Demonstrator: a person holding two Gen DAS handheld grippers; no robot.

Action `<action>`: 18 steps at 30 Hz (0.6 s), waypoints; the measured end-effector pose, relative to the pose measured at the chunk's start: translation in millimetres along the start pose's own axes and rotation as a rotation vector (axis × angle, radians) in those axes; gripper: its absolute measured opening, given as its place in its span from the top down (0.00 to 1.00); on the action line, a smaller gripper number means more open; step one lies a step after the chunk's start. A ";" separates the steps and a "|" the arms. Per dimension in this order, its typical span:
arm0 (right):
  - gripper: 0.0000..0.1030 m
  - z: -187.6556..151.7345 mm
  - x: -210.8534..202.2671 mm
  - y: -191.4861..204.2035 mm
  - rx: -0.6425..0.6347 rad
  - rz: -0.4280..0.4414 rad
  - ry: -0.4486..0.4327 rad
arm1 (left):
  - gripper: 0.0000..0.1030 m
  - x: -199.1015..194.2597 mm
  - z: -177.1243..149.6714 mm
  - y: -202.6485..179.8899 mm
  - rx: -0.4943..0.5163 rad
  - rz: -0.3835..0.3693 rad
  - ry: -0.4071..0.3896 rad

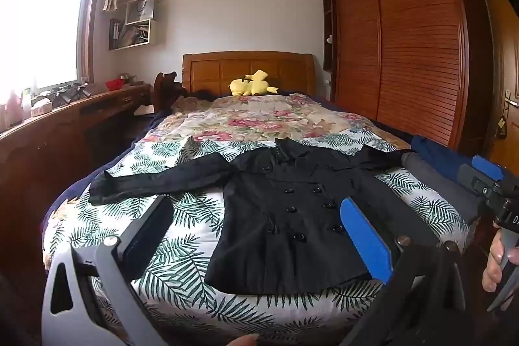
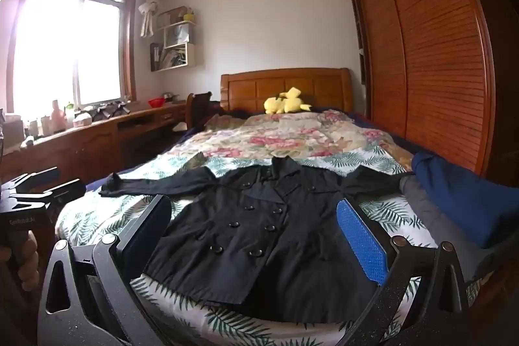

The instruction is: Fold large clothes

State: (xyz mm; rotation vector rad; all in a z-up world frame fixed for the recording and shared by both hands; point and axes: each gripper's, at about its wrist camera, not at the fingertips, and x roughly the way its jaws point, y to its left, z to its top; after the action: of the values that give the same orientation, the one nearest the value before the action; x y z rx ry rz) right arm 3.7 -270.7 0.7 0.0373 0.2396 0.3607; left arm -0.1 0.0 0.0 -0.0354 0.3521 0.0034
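Note:
A black double-breasted coat (image 1: 292, 200) lies flat, front up, on the leaf-print sheet at the foot of the bed, both sleeves spread sideways. It also shows in the right wrist view (image 2: 259, 232). My left gripper (image 1: 256, 209) is open and empty, held above the bed's near edge in front of the coat's hem. My right gripper (image 2: 253, 209) is open and empty, also hovering before the hem. The right gripper shows at the right edge of the left wrist view (image 1: 486, 177); the left gripper shows at the left edge of the right wrist view (image 2: 48, 187).
A folded blue and grey pile (image 2: 460, 200) lies at the bed's right edge beside the coat's sleeve. A floral quilt (image 1: 259, 119) and a yellow plush toy (image 1: 251, 83) lie farther up the bed. A wooden desk (image 1: 65, 119) runs along the left, a wardrobe (image 1: 405, 38) along the right.

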 end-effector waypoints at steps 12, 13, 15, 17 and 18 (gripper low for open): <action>0.00 2.3 0.1 0.7 -0.003 0.000 0.018 | 0.00 0.9 -0.9 -2.4 -0.010 -0.003 -0.004; 0.00 2.7 0.1 0.2 -0.004 0.001 0.020 | 0.00 1.3 -0.8 -1.8 -0.013 -0.003 -0.005; 0.00 3.7 -0.2 -0.8 -0.004 0.000 0.022 | 0.00 -1.2 -1.0 4.1 -0.013 -0.003 -0.004; 0.00 0.0 0.1 3.2 -0.005 0.000 0.019 | 0.00 -1.7 -2.5 5.4 -0.011 0.001 -0.006; 0.00 0.0 0.4 3.6 -0.005 0.000 0.020 | 0.00 -2.0 -2.8 6.1 -0.010 0.004 -0.007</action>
State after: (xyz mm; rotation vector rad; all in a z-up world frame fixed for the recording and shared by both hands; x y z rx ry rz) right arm 2.8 -267.2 0.9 0.0284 0.2584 0.3617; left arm -2.9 6.0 -2.1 -0.0444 0.3454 0.0094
